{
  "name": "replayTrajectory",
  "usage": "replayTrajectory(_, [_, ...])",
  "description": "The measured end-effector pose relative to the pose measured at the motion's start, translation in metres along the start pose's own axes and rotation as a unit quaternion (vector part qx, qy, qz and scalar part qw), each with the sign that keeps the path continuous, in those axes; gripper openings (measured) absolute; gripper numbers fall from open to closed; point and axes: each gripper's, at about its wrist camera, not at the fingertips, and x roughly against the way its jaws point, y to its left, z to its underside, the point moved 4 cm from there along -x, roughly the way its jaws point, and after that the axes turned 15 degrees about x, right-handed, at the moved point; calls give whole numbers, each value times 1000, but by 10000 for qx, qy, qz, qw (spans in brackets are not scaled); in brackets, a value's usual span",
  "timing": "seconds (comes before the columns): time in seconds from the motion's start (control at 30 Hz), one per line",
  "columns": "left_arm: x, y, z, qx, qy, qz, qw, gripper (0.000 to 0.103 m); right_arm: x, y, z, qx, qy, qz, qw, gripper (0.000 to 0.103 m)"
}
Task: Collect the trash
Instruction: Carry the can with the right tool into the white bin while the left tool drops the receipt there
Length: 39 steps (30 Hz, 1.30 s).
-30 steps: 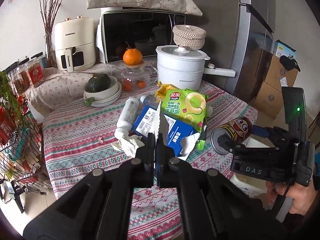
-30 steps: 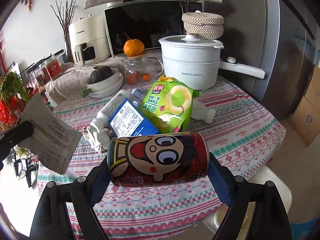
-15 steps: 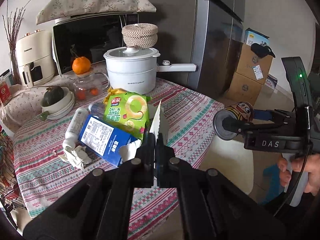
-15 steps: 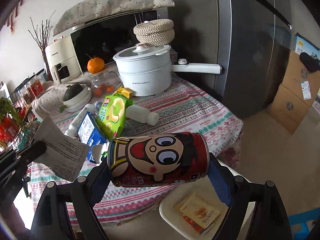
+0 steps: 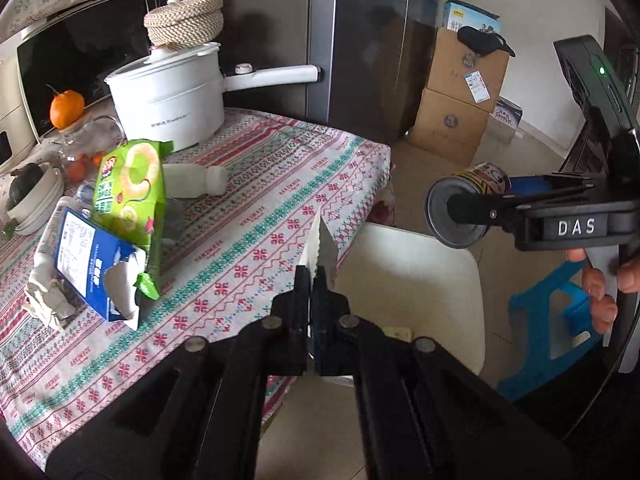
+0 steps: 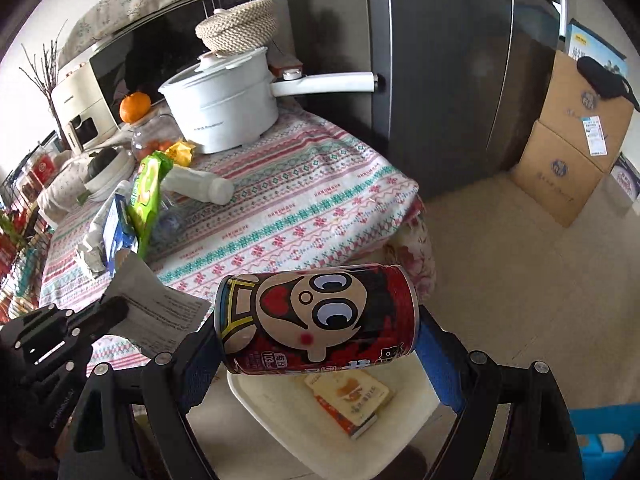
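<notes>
Red cartoon-face can lies sideways, clamped end-to-end in right gripper above white bin. Left gripper pinches printed paper, prob. receipt, at table edge.

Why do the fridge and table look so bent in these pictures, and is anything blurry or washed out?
Left wrist view: the fisheye lens bows the fridge and leaves dark rounded corners; the paper slip in the left gripper shows edge-on. Right wrist view: the tablecloth curves, the red can in the right gripper looms large and sharp, and the wall at the upper left is washed out.
</notes>
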Motion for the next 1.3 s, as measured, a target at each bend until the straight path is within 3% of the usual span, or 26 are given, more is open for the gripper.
replayTrajectory(0.37, [-39, -35, 21, -202, 432, 310, 9984, 5, -15, -35, 35, -223, 475, 12, 9986, 89])
replayTrajectory(0.4, [-40, -35, 21, -181, 451, 317, 9983, 8, -16, -37, 36, -226, 496, 18, 9985, 89])
replayTrajectory(0.47, [-40, -34, 20, -130, 472, 321, 9983, 31, -17, -38, 38, -228, 541, 24, 9983, 89])
replayTrajectory(0.6, [-29, -26, 13, -46, 414, 236, 9989, 45, -24, -37, 40, -223, 670, -17, 9975, 89])
replayTrajectory(0.67, [-20, -17, 9, 17, 312, 95, 9995, 62, -30, -35, 40, -173, 764, -22, 9969, 89])
replayTrajectory(0.83, [-5, 14, 1, 313, 179, -339, 9988, 78, -53, -21, 42, 71, 1117, -31, 9937, 89])
replayTrajectory(1.07, [10, 57, -4, 751, 121, -702, 9946, 83, -72, -6, 44, 227, 1434, -95, 9894, 89])
replayTrajectory(1.3, [21, 84, -5, 1042, 176, -800, 9912, 83, -80, 1, 41, 175, 1611, -155, 9867, 91])
